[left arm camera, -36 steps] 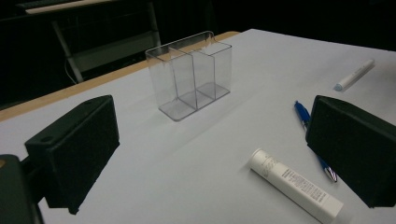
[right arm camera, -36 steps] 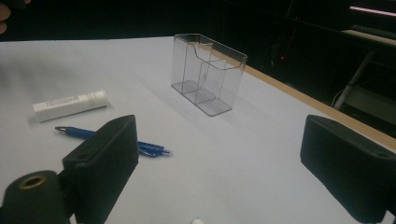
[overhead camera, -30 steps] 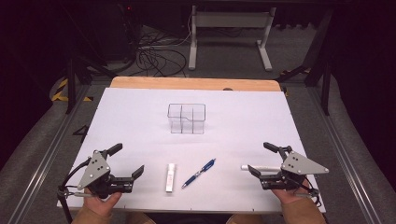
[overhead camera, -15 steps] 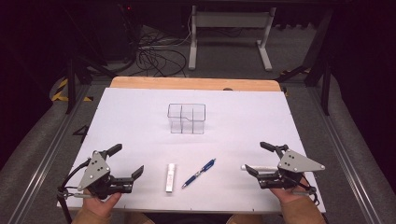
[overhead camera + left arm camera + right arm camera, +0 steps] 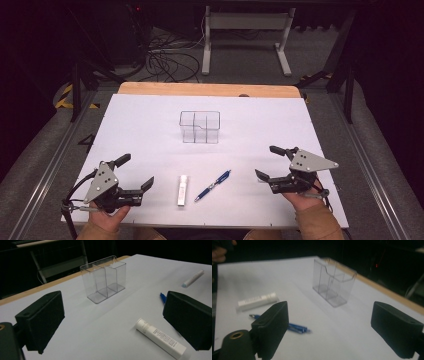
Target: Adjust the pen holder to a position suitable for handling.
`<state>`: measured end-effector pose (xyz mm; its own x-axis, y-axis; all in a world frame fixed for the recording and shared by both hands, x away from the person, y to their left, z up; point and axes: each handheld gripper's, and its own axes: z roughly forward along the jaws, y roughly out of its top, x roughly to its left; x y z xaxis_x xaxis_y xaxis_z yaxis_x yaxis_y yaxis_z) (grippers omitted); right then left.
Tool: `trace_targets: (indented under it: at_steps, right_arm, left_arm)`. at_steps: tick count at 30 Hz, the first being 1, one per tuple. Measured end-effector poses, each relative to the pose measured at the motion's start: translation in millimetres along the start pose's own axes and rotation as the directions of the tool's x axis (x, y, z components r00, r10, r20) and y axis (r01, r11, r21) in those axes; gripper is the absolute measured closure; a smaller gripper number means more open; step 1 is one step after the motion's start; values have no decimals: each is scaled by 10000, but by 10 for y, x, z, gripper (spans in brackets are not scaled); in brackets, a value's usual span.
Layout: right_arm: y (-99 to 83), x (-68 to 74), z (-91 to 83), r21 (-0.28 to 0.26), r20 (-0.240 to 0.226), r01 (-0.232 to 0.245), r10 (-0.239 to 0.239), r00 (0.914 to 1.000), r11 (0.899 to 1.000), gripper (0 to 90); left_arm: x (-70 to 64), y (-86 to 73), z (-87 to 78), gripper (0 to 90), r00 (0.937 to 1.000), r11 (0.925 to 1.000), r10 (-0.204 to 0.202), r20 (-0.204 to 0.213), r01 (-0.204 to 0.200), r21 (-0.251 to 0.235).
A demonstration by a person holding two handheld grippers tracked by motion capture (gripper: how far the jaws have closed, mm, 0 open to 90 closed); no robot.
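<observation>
Two grippers, both parked low in the high view with nothing in them. Left gripper (image 5: 136,171) sits lower left of frame, jaws spread wide, aimed toward frame centre. Right gripper (image 5: 272,162) sits lower right, jaws also spread, aimed left. Between them at bottom centre: white tube (image 5: 182,190) lying flat, blue pen (image 5: 213,185) just to its right, angled up-right, apart from the tube. Clear organizer (image 5: 200,127) stands upright mid-frame, well apart from both. My read: each gripper is staged on its own side so either item is a short reach, with the organizer set behind as the drop target.

Left gripper view: the two black jaws frame left and right edges, wide gap, nothing between. Tube (image 5: 160,338) lies lower right of frame, close to the right jaw, label up. Pen tip (image 5: 162,298) peeks out past that jaw's upper edge. Organizer (image 5: 104,278) upper centre, dividers visible, compartments empty. White marker (image 5: 192,278) upper right, far side.

Right gripper view: jaws apart at lower left and lower right, empty gap. Pen (image 5: 294,327) lies just beyond the left jaw, partly hidden by it. Tube (image 5: 257,301) left of centre, farther off. Organizer (image 5: 334,282) upper centre, notched front wall facing this side, empty. Pen looks the likelier right-hand pick, tube the left; a judgement only.
</observation>
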<state>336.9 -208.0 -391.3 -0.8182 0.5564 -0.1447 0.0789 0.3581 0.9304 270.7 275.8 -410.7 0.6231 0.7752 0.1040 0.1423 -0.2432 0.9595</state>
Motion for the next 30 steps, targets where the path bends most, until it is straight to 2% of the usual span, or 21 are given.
trace_targets:
  at_steps: [1, 2, 9, 13, 24, 30]
  right_arm:
    - [99, 19, 20, 1020, 39, 257, -263, 9996, 9945, 183]
    - [143, 34, 27, 1039, -4, 442, -444, 9990, 9936, 186]
    - [362, 38, 135, 754, -466, 635, -601, 9971, 9951, 180]
    - [436, 40, 197, 712, -547, 825, -787, 9954, 9940, 179]
    - [551, 34, 330, 646, -794, 1154, -1101, 9907, 9912, 165]
    - [591, 42, 390, 714, -1040, 1439, -1361, 9852, 9870, 134]
  left_arm:
    - [1, 0, 0, 45, 10000, 10000, -11, -1, 11, -4]
    - [2, -1, 2, 45, 10000, 10000, -20, 8, 20, -8]
    - [1, 3, 1, 45, 10000, 10000, 4, 28, -4, -42]
    - [10, -1, 6, 45, 10000, 10000, -1, 71, 1, 28]
    - [1, 3, 14, 45, 10000, 10000, 76, 55, -76, 4]
    - [6, 0, 15, 45, 9999, 10000, 92, 42, -92, 13]
